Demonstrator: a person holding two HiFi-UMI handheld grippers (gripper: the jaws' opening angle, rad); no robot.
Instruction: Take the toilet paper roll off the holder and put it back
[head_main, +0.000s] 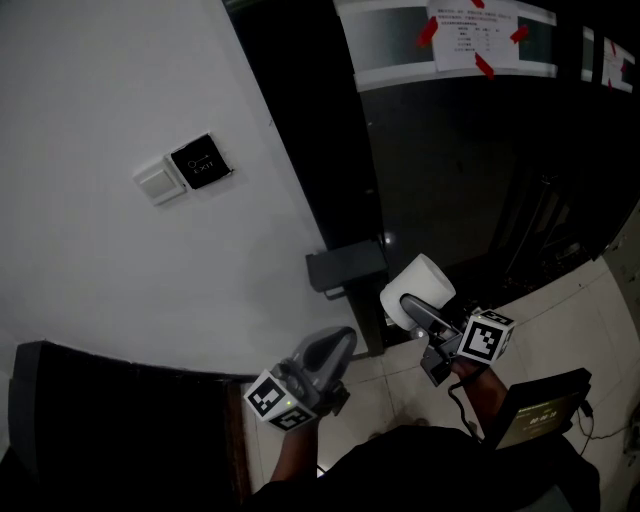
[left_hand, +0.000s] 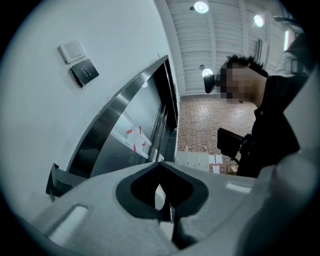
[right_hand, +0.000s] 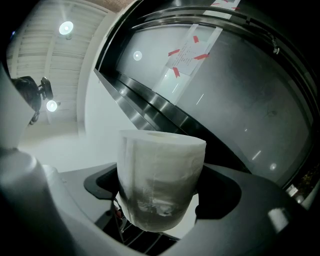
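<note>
A white toilet paper roll sits between the jaws of my right gripper, which is shut on it. The roll hangs just right of the dark grey holder on the wall's edge, apart from it. In the right gripper view the roll stands upright and fills the gap of the right gripper. My left gripper hovers below the holder, shut with nothing in it. In the left gripper view its jaws meet, and the holder shows at the far left.
A white wall carries a light switch and a black exit panel. A dark glass door with a taped paper notice stands behind. A dark tablet-like device lies low right and a dark cabinet low left.
</note>
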